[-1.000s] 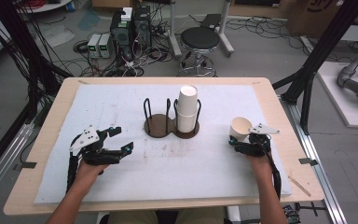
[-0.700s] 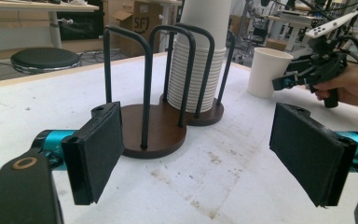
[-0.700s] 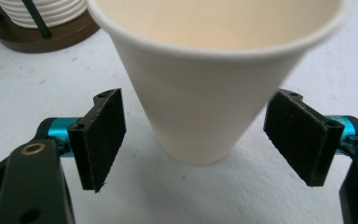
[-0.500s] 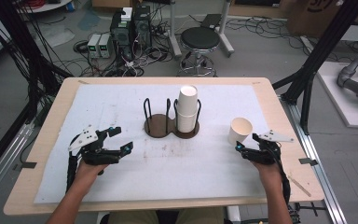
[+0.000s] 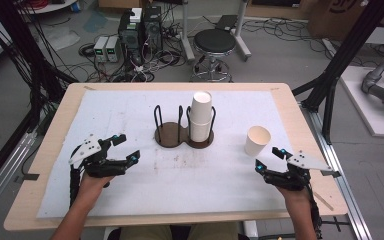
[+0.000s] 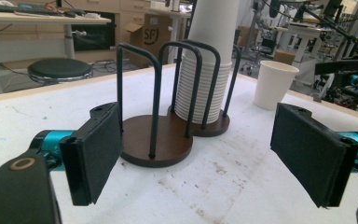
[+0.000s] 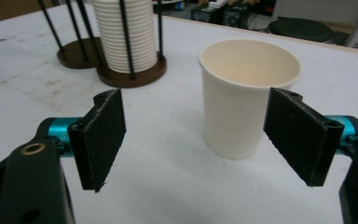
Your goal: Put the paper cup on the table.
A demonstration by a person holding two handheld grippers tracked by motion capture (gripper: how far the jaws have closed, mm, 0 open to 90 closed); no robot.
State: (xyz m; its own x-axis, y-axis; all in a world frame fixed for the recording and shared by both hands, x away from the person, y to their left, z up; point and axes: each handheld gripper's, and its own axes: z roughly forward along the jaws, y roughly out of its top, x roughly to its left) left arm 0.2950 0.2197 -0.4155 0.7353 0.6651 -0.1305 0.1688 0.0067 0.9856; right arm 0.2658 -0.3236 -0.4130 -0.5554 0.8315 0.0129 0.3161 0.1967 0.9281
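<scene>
we count one loose paper cup [image 5: 257, 140], one stack of cups [image 5: 200, 116], one two-bay wire holder [image 5: 183, 131], and two grippers. the stack sits in the holder's right bay as the high view shows it; the left bay has nothing in it.

the loose cup stands upright on the white surface [image 5: 180, 185], mouth up, long axis vertical, well apart from the holder and to its right. the stack is also upright, nested mouth down.

the right gripper [image 5: 270, 159] sits just on the near side of the loose cup. in the right gripper view its jaws are spread wide, wider than the cup [image 7: 248, 101], and hold nothing; the cup stands ahead of them and toward the right jaw, and we cannot tell whether that pad touches it.

the left gripper [image 5: 126, 149] rests at the left of the surface, jaws wide apart and carrying nothing, pointed toward the holder [image 6: 168, 135] and stack [image 6: 208, 70].
</scene>
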